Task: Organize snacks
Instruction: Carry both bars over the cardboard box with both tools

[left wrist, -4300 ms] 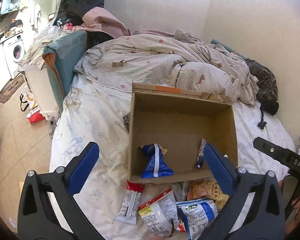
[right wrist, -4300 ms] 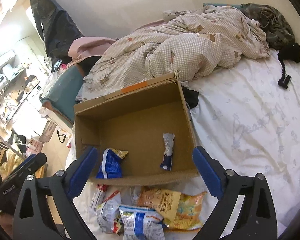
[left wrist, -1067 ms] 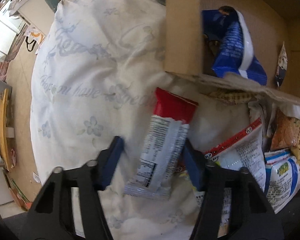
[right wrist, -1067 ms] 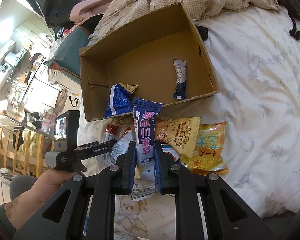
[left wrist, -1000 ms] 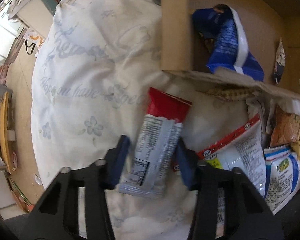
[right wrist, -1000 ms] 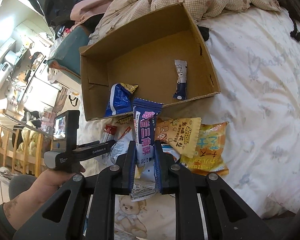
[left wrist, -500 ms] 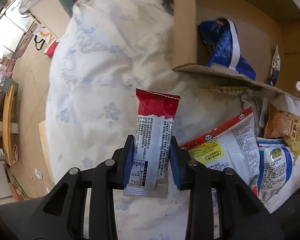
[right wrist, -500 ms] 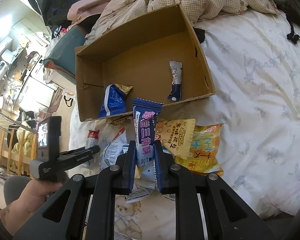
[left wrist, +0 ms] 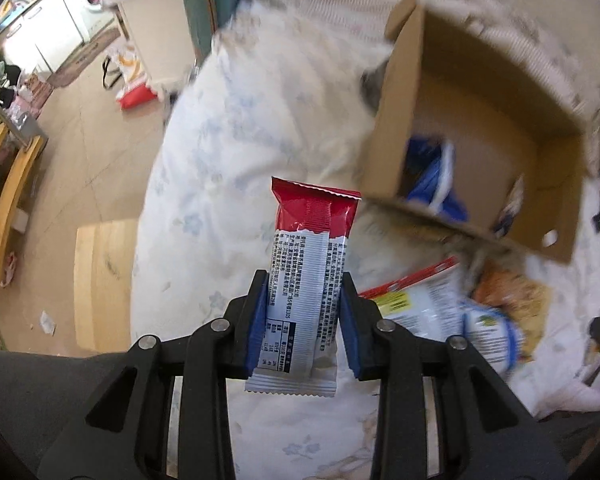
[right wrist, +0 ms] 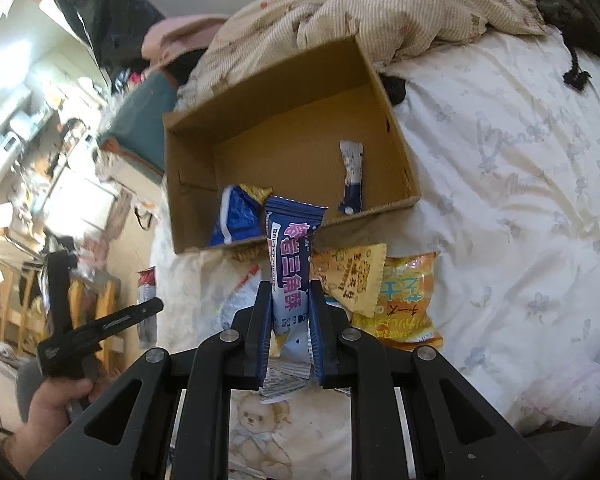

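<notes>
Right now my left gripper (left wrist: 302, 312) is clamped on a red-and-white snack bar (left wrist: 308, 280), its blue pads pressing both long sides of the wrapper; the red end sticks out past the fingertips and the bar hangs clear above the floral bedsheet (left wrist: 220, 184). My right gripper (right wrist: 290, 320) is pinched tight on a navy snack pack with pink lettering (right wrist: 290, 264), held upright over the loose pile.

Farther along the bed sits the open cardboard box (right wrist: 188, 184). Inside it a blue chip bag (right wrist: 236, 216) leans against the near left corner, and a slim white-and-navy packet (right wrist: 350, 176) lies toward the right wall. Just in front of the box's near wall, on the sheet, are more snacks: an orange triangular bag (right wrist: 356, 276) overlapping a yellow-orange bag (right wrist: 408, 300) to its right, and a white bag with a red stripe (left wrist: 412, 300) to the left of them, beside a blue-and-white bag (left wrist: 488, 336).

From the right wrist view, my left hand (right wrist: 56, 404) shows at the near left edge, gripping the handle of its tool. A rumpled checked duvet (right wrist: 380, 4) is heaped beyond the box.
</notes>
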{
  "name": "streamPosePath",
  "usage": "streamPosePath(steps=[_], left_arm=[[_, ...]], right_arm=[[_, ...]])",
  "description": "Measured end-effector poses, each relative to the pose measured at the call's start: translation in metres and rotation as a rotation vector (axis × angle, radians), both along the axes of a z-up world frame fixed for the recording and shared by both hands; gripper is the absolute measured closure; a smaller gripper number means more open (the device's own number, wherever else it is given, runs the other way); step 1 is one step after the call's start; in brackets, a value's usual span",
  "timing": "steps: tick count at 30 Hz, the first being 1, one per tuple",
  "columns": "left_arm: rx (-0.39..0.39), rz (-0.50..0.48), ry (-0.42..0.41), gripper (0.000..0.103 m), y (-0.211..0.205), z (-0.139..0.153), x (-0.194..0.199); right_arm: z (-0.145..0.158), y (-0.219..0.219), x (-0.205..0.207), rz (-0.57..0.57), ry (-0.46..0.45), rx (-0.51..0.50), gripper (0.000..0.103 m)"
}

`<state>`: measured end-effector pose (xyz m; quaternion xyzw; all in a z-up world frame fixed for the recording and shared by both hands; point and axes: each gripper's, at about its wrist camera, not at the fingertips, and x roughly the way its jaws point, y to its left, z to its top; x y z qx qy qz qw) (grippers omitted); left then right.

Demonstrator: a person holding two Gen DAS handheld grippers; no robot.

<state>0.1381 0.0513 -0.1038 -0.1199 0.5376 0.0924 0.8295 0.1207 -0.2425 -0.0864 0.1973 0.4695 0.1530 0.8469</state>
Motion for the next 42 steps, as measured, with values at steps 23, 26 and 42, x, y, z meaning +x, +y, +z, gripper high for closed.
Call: streamPosePath(steps=[23, 26, 42], left_arm=[[0.020, -0.195, -0.262, 0.074, -0.048, 0.100, 0.041], [0.020, -0.212, -0.269, 0.074, -0.053, 0.101, 0.053], [-0.041, -0.266, -0.245, 0.074, -0.067, 0.058, 0.107]], right_arm=[[0.038, -0.027, 0.038, -0.087, -0.096, 0.141, 0.085], [0.042, -0.027, 0.051, -0.086, -0.104, 0.139, 0.085], [0.003, -0.018, 0.119, -0.067, -0.021, 0.091, 0.085]])
